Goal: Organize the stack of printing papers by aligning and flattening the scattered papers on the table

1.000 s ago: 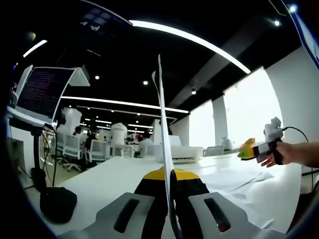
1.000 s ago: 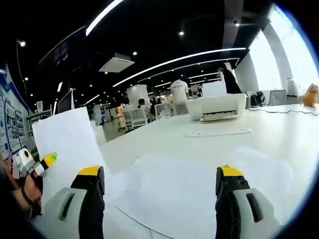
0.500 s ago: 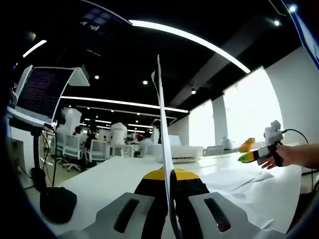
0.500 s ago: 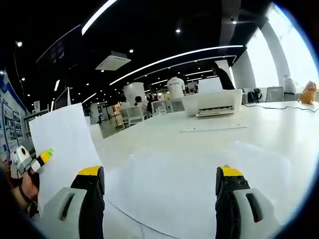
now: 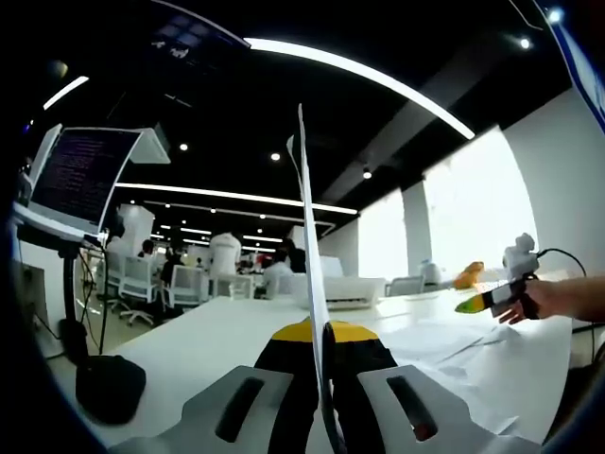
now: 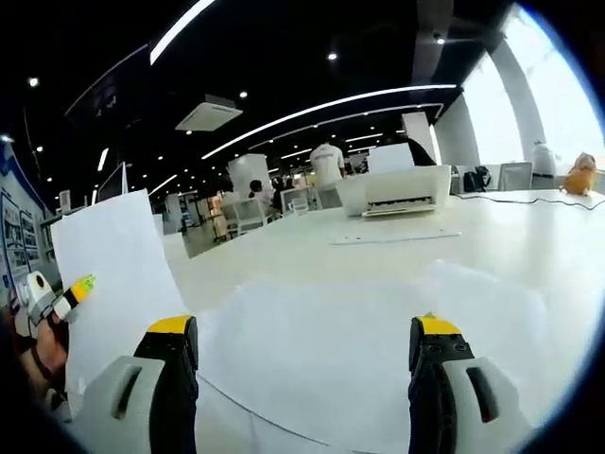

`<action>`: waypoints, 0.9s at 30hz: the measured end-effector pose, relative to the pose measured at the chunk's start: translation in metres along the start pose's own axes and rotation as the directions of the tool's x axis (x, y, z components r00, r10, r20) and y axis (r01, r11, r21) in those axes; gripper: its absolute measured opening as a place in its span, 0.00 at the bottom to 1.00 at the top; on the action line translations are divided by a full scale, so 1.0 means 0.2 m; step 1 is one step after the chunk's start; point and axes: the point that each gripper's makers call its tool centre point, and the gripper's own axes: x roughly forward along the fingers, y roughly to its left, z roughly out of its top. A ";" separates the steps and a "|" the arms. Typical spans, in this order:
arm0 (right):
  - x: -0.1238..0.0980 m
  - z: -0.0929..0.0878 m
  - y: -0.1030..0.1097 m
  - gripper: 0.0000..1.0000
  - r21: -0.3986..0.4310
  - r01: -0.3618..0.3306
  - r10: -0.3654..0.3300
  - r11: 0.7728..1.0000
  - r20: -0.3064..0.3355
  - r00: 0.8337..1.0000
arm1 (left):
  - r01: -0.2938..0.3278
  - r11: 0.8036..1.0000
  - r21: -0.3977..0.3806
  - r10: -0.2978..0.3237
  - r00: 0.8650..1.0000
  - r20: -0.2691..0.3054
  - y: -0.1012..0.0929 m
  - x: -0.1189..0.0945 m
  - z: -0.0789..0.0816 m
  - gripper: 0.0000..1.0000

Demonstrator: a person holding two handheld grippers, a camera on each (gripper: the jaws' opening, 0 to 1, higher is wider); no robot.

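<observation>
White counter (image 6: 492, 236) is strewn with loose papers (image 6: 378, 331). One upright sheet (image 5: 310, 284) is pinched edge-on by the left gripper (image 5: 324, 352); the right gripper (image 6: 307, 355) is held open above the papers.

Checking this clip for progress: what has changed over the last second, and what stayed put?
In the left gripper view, the right gripper has drifted slightly lower and rightward, away from the held sheet. The right gripper view shifted a little, so its camera moved, not the papers or the printer. Nothing was grasped or released: the left gripper stays shut on the upright sheet, and the right fingers stay open.
</observation>
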 end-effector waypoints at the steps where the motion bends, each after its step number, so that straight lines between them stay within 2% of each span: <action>1: 0.00 0.00 0.00 0.88 0.001 0.001 -0.001 1.000 0.000 1.000 | 0.000 1.000 0.000 0.000 1.000 0.000 0.00 0.00 0.00 0.06; 17: -0.02 -0.03 -0.04 0.87 0.021 0.007 -0.007 1.000 -0.006 1.000 | 0.001 1.000 0.001 -0.001 1.000 -0.001 0.00 0.00 0.00 0.06; 27: -0.04 -0.04 -0.07 0.87 0.005 0.025 -0.025 1.000 -0.008 1.000 | 0.003 1.000 0.001 -0.003 1.000 -0.004 -0.01 0.00 0.00 0.06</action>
